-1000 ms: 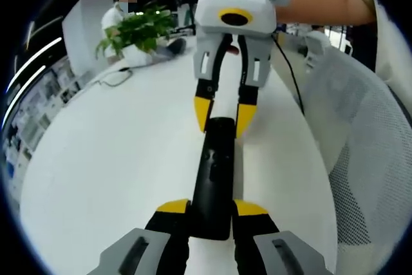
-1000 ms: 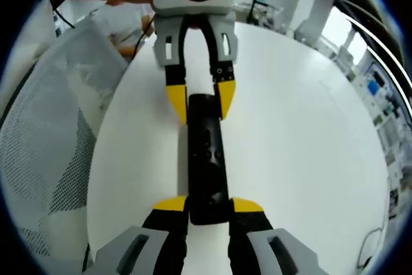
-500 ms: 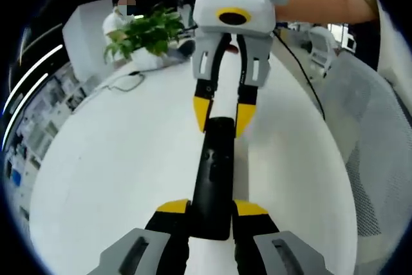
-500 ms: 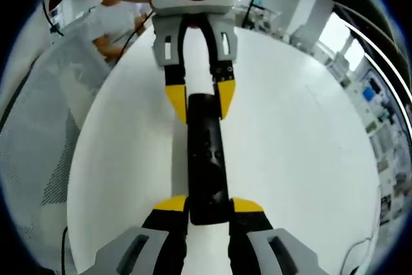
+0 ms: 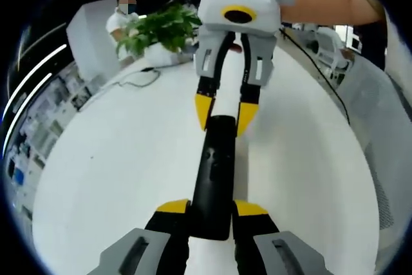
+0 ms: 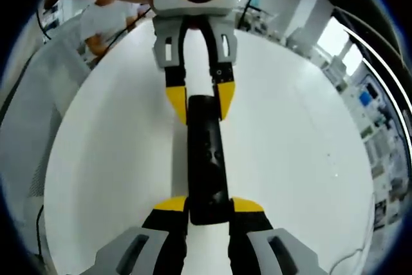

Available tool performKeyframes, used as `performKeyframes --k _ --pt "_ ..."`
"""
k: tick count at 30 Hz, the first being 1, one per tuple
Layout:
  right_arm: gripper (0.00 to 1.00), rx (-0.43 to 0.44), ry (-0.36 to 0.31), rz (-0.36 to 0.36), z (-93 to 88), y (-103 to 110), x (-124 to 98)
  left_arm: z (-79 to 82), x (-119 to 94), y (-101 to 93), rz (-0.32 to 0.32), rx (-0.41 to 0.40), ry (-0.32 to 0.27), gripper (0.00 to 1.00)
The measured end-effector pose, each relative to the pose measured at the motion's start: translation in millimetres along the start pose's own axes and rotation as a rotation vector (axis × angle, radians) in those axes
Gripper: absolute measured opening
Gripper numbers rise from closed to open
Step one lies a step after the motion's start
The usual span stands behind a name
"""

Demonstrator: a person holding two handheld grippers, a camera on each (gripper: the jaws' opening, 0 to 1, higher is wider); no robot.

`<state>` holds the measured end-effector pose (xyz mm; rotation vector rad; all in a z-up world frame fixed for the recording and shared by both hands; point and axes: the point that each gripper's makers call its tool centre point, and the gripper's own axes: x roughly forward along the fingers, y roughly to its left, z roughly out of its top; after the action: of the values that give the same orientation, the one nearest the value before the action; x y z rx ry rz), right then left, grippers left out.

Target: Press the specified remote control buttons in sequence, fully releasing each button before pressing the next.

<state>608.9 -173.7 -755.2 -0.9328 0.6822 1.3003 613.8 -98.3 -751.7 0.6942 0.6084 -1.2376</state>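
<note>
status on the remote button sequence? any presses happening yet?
Done: both grippers hold the black remote, left gripper on the near end, right gripper on the far end, above the white table. In hand: just holding. Left: all presses; no jaw is on a button.

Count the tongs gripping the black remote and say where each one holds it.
2. The left tongs clamp one end of the remote; the right tongs clamp the opposite end, above the white table.

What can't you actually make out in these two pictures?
- Remote control: button markings too small and dark, both views.
- Its two ends: covered by the left tongs and right tongs.
- Which button is pressed, if any: cannot tell.
- Potted plant: its pot, blurred and distant, left gripper view.
</note>
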Motion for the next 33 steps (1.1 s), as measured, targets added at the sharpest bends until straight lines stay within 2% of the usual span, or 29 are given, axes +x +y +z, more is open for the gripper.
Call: performKeyframes --k 7,13,29,33 --pt "0.21 -0.002 0.004 -0.022 -4.9 -23 8 -2.5 9 24.8 0.017 0.006 0.015 0.24" --pt "0.21 -0.002 0.017 -0.037 -11.8 -34 12 -0.3 17 33.8 0.024 0.028 0.041 0.24" --pt "0.21 -0.032 0.064 -0.025 -15.7 -36 23 -14.7 31 34.6 0.004 0.026 0.113 0.24" --pt "0.21 -0.027 0.075 -0.018 -19.2 -36 26 -13.9 32 34.5 -0.01 0.019 0.112 0.24"
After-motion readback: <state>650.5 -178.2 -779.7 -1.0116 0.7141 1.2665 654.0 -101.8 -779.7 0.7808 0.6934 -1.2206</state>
